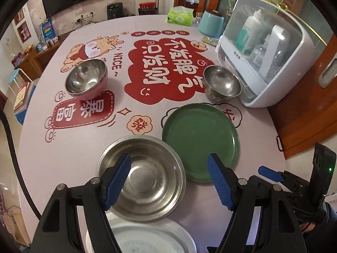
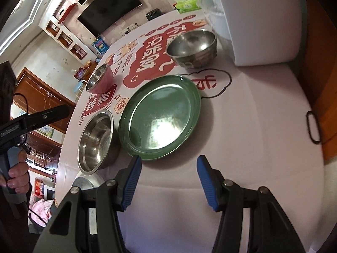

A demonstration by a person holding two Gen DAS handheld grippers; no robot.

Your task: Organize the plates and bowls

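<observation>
Left wrist view first: we see our left gripper [image 1: 168, 164] with its blue pads [image 1: 118, 181] spread wide and nothing between them, hanging above the steel dish [image 1: 151, 179]. That wide, shallow dish sits on the table [image 1: 73, 147] near its front edge, and the green plate [image 1: 200, 141] lies just beside it on the right, rims close or touching, we cannot tell which. Below the dish a white plate [image 1: 147, 236] peeks out at the very front, partly hidden by the gripper frame. Further back on the left stands a pink bowl [image 1: 87, 79], steel inside, well apart from the rest. Back right we have a patterned bowl [image 1: 222, 83], upright, just beside the white cabinet [image 1: 273, 52] with bottles inside. A tissue pack [image 1: 180, 16] and a teal pot [image 1: 211, 24] sit at the far edge. At lower right we catch part of the other gripper's body.

Right wrist view now: our right gripper [image 2: 167, 176] has its pads [image 2: 131, 181] parted too, empty, over bare table [image 2: 252, 137] just in front of the green plate [image 2: 160, 116]. The steel dish [image 2: 95, 139] lies left of the plate, right beside it. The pink bowl [image 2: 101, 79] is behind the dish, the patterned bowl [image 2: 192, 47] behind the plate, next to the cabinet [image 2: 263, 21]. At the left edge a hand [image 2: 18, 177] grips the handle of the other tool.
</observation>
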